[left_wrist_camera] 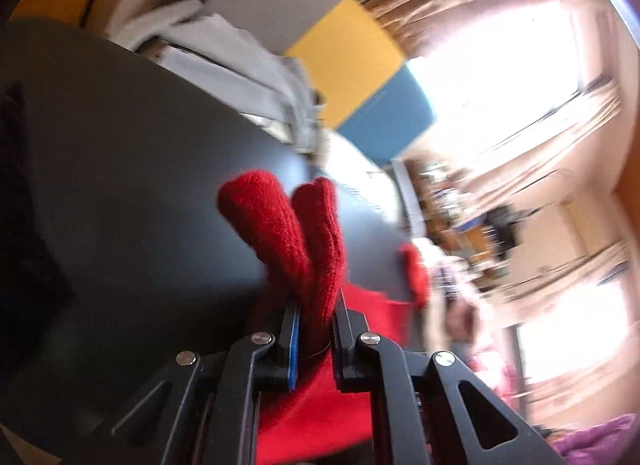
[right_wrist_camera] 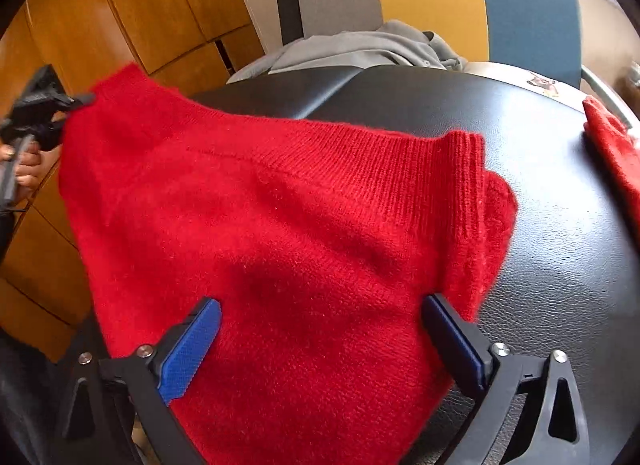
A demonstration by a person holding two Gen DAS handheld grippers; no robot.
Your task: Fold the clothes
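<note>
Left claw (left_wrist_camera: 314, 329): jaws drawn narrow and clamped on a bunched fold of knit; two rolled red lobes stand up past the fingertips. In the right wrist view it appears at the far left edge (right_wrist_camera: 82, 99), pinching the raised corner of the garment.

Hand (right_wrist_camera: 24, 167): wrapped round the left claw's handle at the left edge of the right wrist view; only fingers show.

Red sweater (right_wrist_camera: 280, 225): spread over the near left part of the counter, its far left corner lifted off the surface by the left claw, so the cloth slopes up toward that corner. A ribbed band runs along its right edge.

Right claw (right_wrist_camera: 320, 341): jaws wide, one blue pad (right_wrist_camera: 188, 349) on each side of the sweater's near part; the pads do not press the cloth.

Counter (right_wrist_camera: 540, 185): black, with a leather-like grain, bare on the right side.

Second red piece (right_wrist_camera: 612, 149): lies at the far right edge of the counter; whether it belongs to the same sweater cannot be told.

Grey garment (right_wrist_camera: 360, 45): crumpled just beyond the counter's far edge.

Chair back (right_wrist_camera: 432, 1): grey, yellow and blue panels, behind the grey garment.

Wooden cabinets (right_wrist_camera: 120, 5): far left.
</note>
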